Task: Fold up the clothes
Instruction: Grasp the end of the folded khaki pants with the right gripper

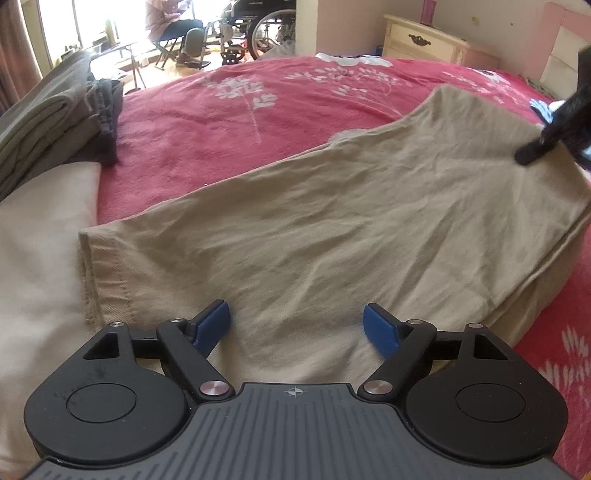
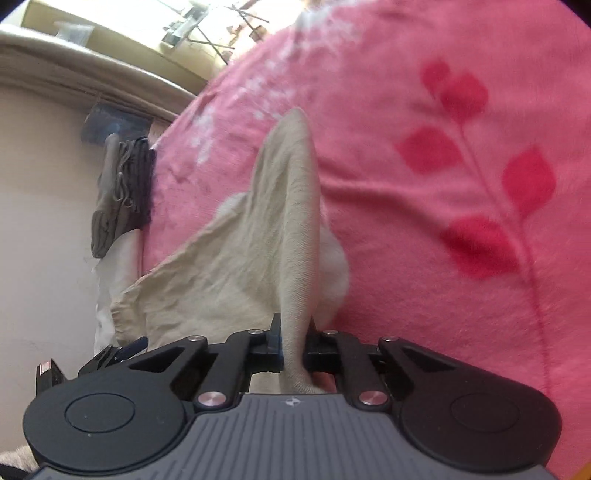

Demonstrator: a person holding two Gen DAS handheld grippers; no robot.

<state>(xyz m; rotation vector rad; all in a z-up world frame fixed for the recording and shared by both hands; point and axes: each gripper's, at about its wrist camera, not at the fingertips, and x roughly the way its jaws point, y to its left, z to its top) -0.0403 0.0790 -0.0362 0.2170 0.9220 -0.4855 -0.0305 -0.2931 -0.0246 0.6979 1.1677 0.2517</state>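
A pair of tan trousers (image 1: pixel 314 221) is lying across a pink bedspread (image 1: pixel 221 122) printed with white flowers, one hemmed leg end pointing toward the left of the left wrist view. The left gripper (image 1: pixel 297 326) is hovering low over the near part of that cloth, its 2 blue pads (image 1: pixel 212 325) standing wide apart with nothing pinched between them. The right gripper (image 2: pixel 293 341) is clamped tight on a fold of the same trousers (image 2: pixel 258 236), the fabric rising in a peaked ridge away from its closed jaws above the bedspread (image 2: pixel 443 166). In the left wrist view this gripper is showing as a black shape (image 1: pixel 554 129) at the far right end of the trousers. A stack of folded grey and dark clothes (image 1: pixel 55 122) is sitting at the left edge of the bed, beside a cream cloth (image 1: pixel 40 240). A cream nightstand (image 1: pixel 424 44) is standing beyond the bed, and a wheelchair (image 1: pixel 258 29) is parked near the bright window.
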